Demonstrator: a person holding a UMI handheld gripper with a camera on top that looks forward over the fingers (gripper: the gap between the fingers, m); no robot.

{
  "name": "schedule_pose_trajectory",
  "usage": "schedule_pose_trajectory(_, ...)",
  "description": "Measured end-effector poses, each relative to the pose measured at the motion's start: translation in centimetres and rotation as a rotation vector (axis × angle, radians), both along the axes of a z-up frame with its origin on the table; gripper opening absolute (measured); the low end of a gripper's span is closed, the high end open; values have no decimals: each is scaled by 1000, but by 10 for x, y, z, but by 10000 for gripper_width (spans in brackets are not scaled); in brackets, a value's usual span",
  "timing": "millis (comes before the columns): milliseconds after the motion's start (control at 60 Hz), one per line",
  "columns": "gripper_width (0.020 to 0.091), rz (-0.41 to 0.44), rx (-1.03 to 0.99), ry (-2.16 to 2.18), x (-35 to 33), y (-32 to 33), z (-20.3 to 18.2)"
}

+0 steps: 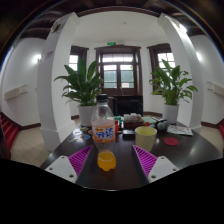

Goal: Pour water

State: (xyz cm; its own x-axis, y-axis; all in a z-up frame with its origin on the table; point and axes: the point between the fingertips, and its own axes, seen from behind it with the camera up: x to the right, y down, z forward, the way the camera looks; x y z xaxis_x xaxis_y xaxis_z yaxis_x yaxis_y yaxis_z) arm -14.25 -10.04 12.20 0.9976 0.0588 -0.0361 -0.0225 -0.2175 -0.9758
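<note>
Dark round bench [120,172], kinda glossy. Sitting on it: a small orange cup [106,159] right out front, lined up with the gap between the open jaws. Just behind it a clear bottle [102,122] with an orange label and orange cap, standing upright. To its right a yellow-green cup [146,136], also upright, a bit apart from the bottle. Between those two, further back, some dark small stuff I can't make out. Off to the right there's a red round thing [171,142] lying flat, and something white [180,129] near the far edge.
</note>
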Motion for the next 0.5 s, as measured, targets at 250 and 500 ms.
schedule_pose_trajectory(250,746,12,64,19,-29,60,11)
schedule_pose_trajectory(500,707,44,93,26,-47,93,16)
